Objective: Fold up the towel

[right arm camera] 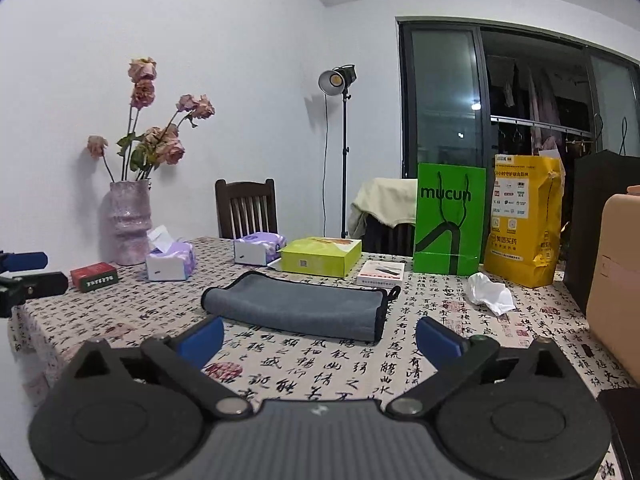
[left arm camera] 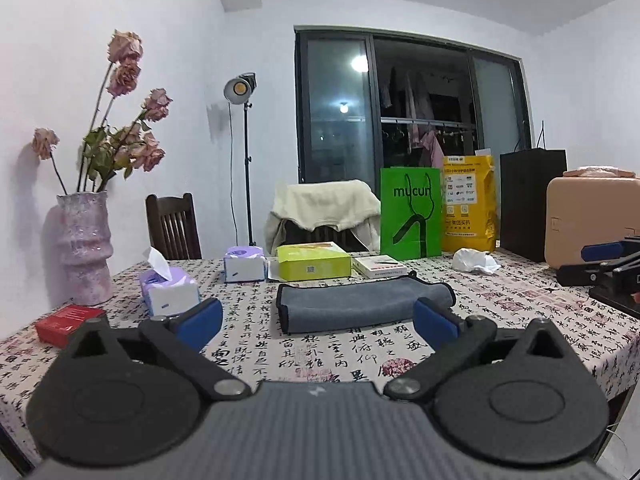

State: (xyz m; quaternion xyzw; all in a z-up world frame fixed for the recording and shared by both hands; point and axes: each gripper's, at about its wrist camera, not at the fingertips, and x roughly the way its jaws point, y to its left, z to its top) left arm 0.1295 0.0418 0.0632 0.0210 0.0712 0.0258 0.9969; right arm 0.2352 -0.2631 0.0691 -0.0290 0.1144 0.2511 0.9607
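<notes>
A grey towel with dark trim lies folded into a long flat rectangle on the calligraphy-print tablecloth. It also shows in the right wrist view. My left gripper is open and empty, held just in front of the towel, apart from it. My right gripper is open and empty, also just short of the towel's near edge. The right gripper shows at the right edge of the left wrist view, and the left gripper at the left edge of the right wrist view.
Behind the towel stand two tissue packs, a lime box, a white booklet box, a green bag, a yellow bag and crumpled tissue. A vase and a red box sit left; a tan case right.
</notes>
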